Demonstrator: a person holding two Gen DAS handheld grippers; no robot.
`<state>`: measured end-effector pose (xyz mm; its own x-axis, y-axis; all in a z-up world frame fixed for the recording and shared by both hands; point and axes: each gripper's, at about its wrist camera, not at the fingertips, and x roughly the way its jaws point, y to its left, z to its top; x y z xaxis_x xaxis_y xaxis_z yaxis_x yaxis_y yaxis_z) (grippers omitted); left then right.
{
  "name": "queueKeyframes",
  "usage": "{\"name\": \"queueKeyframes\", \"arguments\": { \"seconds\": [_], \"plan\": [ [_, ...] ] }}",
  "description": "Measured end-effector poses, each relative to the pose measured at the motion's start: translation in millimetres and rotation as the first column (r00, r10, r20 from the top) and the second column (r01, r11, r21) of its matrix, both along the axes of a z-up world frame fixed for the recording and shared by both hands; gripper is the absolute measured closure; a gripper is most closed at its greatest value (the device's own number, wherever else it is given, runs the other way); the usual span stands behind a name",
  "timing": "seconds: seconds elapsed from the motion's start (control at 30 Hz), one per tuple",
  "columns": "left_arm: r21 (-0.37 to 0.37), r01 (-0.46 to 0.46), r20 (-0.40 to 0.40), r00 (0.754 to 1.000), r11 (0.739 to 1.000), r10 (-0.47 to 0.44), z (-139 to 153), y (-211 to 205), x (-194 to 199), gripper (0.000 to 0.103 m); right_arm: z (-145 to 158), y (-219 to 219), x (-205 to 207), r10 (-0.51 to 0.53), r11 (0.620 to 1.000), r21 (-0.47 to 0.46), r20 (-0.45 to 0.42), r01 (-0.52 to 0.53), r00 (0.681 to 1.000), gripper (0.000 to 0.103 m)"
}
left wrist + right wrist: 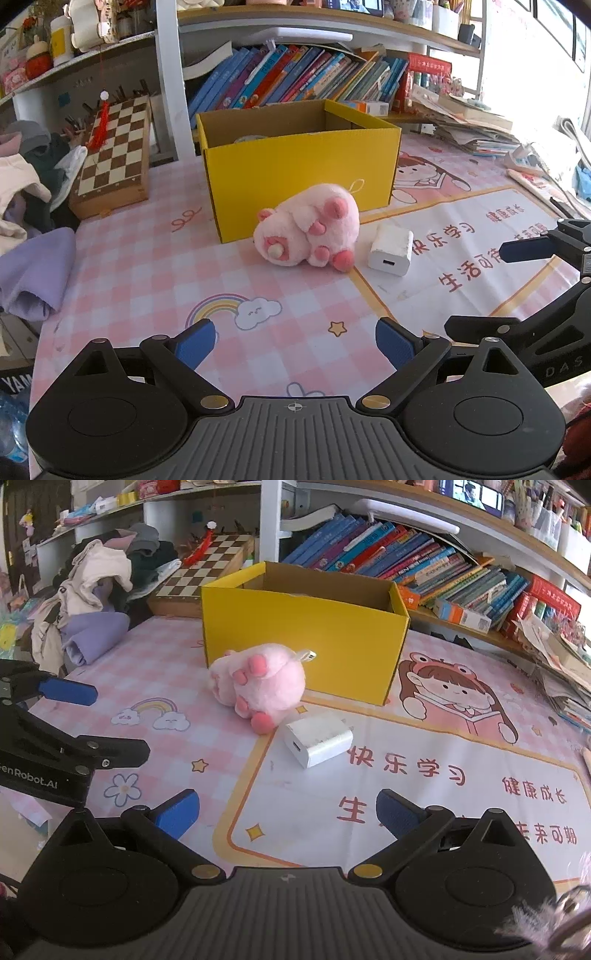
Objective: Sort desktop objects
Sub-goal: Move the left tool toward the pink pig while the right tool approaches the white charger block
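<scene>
Both my jaws spread and empty, two things out on the bench.

Left view: my left gripper gapes; pink plush touches the yellow box, something already inside.
Right view: my right gripper gapes; white charger lies near, just beside the plush.

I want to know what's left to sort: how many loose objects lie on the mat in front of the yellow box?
2: the pink plush toy right in front of the yellow box, and the white charger beside the toy. Something sits inside the box, mostly hidden.
</scene>
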<state>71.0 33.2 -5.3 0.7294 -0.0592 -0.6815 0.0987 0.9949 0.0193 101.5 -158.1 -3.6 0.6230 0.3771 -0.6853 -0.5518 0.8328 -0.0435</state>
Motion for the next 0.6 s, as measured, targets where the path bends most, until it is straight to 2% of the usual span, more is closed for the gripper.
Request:
{"name": "queueKeyframes", "arguments": {
  "seconds": [0.2, 0.23, 0.3, 0.33, 0.6],
  "plan": [
    [0.041, 0.003, -0.015, 1.000, 0.999, -0.002, 2.2, -2.1, 9.4, 0.007, 3.8, -0.4, 6.8, -0.003, 1.000, -0.006, 0.014, 0.004, 1.000, 0.004],
    [0.052, 0.001, -0.012, 1.000, 0.999, -0.001, 3.7, -2.8, 10.8, 0.007, 4.4, -0.4, 8.0, -0.004, 1.000, -0.007, 0.017, 0.004, 1.000, 0.006],
    [0.057, 0.001, 0.005, 1.000, 0.998, -0.002, 7.3, -3.3, 12.8, 0.008, 5.7, -0.8, 10.6, -0.004, 1.000, -0.008, 0.020, 0.004, 1.000, 0.019],
    [0.055, 0.001, 0.014, 1.000, 0.998, -0.002, 9.1, -3.5, 13.9, 0.008, 6.3, -1.2, 12.4, -0.002, 1.000, -0.006, 0.021, 0.002, 1.000, 0.020],
    [0.066, 0.008, 0.025, 1.000, 0.998, -0.010, 10.2, -10.5, 26.5, 0.008, 6.3, -1.6, 30.2, 0.018, 1.000, -0.011, 0.008, -0.018, 1.000, 0.021]
  ]
}}
